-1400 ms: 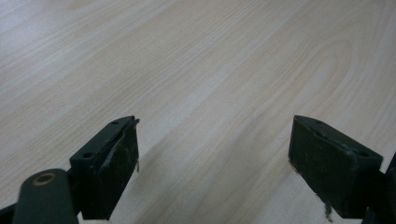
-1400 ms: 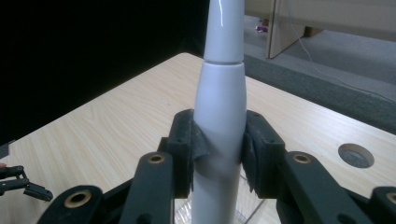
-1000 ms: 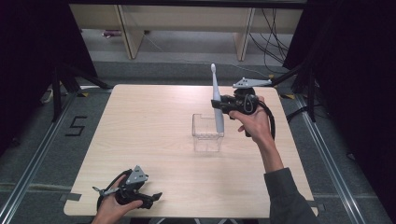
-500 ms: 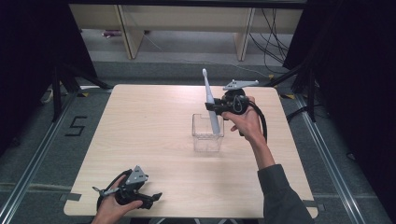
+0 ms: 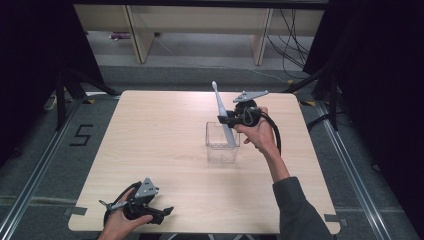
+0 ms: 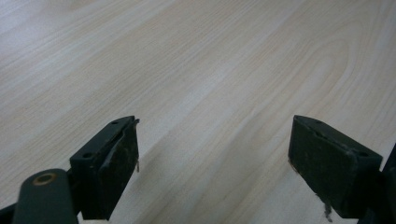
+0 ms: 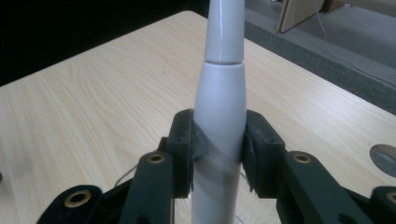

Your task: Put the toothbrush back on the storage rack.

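A white electric toothbrush [image 5: 222,113] stands nearly upright, head up and leaning a little left, with its lower end inside a clear plastic box [image 5: 222,148] near the table's middle. My right gripper [image 5: 226,120] is shut on the toothbrush handle [image 7: 219,116], both pads pressing its sides just above the box. My left gripper [image 5: 164,214] rests near the table's front left edge, held in a hand. Its jaws stand open over bare wood, and its fingers [image 6: 112,161] have nothing between them.
The light wooden table [image 5: 150,130] has a round hole [image 7: 385,158] near its right side. Shelving legs and cables stand on the floor behind the table. Dark curtains flank both sides.
My right gripper has come down and toward the left with the toothbrush, bringing its lower end into the clear box. The toothbrush now leans left. The left gripper has not moved.
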`<action>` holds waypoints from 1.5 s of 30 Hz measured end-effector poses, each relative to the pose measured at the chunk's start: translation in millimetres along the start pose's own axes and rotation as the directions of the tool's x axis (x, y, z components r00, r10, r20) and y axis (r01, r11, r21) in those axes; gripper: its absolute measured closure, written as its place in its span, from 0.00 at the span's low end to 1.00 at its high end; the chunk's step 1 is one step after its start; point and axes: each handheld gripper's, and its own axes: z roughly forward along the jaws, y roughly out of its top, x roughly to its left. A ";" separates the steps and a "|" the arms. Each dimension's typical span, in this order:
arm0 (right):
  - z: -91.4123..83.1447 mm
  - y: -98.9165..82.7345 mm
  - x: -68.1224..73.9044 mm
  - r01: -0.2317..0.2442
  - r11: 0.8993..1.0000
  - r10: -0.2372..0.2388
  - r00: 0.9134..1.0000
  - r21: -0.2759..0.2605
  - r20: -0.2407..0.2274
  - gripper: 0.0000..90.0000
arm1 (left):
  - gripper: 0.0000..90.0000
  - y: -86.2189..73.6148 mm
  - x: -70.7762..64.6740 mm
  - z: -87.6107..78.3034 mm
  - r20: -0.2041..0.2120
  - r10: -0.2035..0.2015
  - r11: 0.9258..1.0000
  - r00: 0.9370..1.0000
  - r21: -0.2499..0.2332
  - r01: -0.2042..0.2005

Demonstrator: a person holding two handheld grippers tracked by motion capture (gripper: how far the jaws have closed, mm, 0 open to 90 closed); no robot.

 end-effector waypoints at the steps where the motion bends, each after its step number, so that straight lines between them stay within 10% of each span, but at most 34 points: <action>1: 0.8 -0.7 1.0 -0.008 1.000 0.008 1.000 0.012 -0.006 0.74 | 0.17 0.0 -0.1 -0.1 -0.001 0.003 1.000 1.000 0.003 -0.003; 45: 45.2 -31.0 2.4 0.040 0.984 -0.037 0.999 0.173 -0.020 0.74 | 0.17 -0.3 0.7 0.1 -0.006 0.008 1.000 1.000 0.003 -0.008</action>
